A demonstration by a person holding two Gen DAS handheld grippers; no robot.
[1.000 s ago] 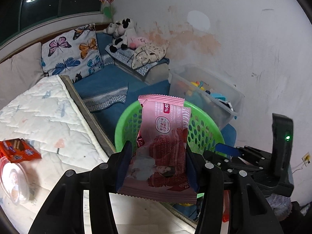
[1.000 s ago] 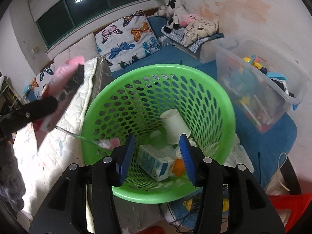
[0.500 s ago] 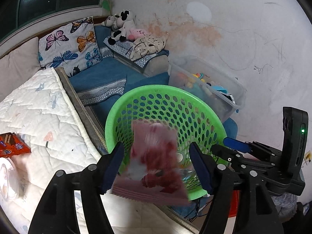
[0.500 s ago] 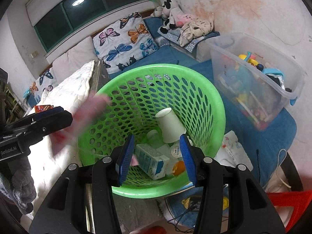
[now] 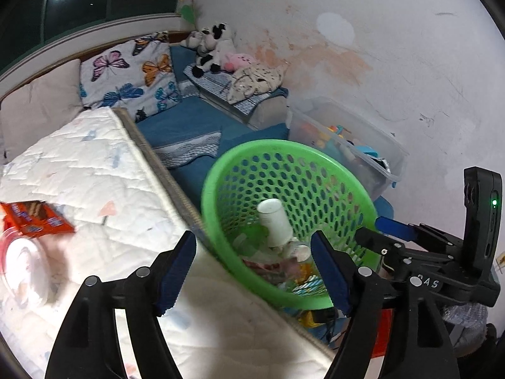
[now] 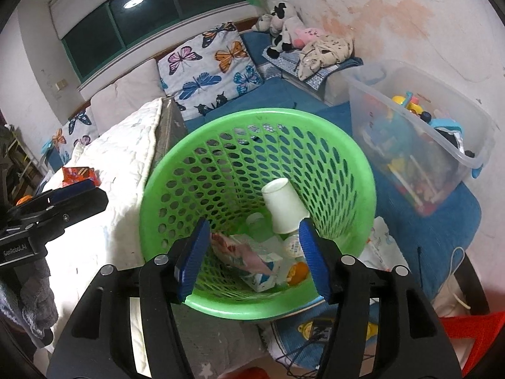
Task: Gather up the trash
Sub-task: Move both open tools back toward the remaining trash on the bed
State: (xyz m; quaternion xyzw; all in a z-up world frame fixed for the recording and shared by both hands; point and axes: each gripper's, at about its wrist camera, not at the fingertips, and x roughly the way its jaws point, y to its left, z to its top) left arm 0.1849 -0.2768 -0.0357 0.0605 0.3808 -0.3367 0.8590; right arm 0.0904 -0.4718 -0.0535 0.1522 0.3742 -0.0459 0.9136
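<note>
Pink snack wrapper (image 6: 240, 252) is seen lying in the bottom of the green mesh basket (image 6: 356, 170), on top of a small carton (image 6: 262, 271) and beside an upturned white paper cup (image 6: 284, 205). The basket is parked on the floor hard against the mattress (image 5: 94, 170) edge, presumably so bed litter can be dropped straight in.

Left claw (image 5: 252, 271): jaws have just been opening, nothing is held between them now, pads stand wide apart. It is pitched steeply down, aimed across the mattress edge at the near rim of the basket — a release pose.

Right claw (image 6: 252, 252): jaws have also just been opening, nothing is gripped; the basket contents are only framed between the pads, no contact is seen. It is held over the basket mouth, tilted down at a similar angle, level across.

Not yet collected: an orange snack packet (image 5: 34, 221) and a clear round lid or dish (image 5: 22, 271) are left on the mattress, well apart from the basket. Orange packet is judged the likely next target for the left claw.
</note>
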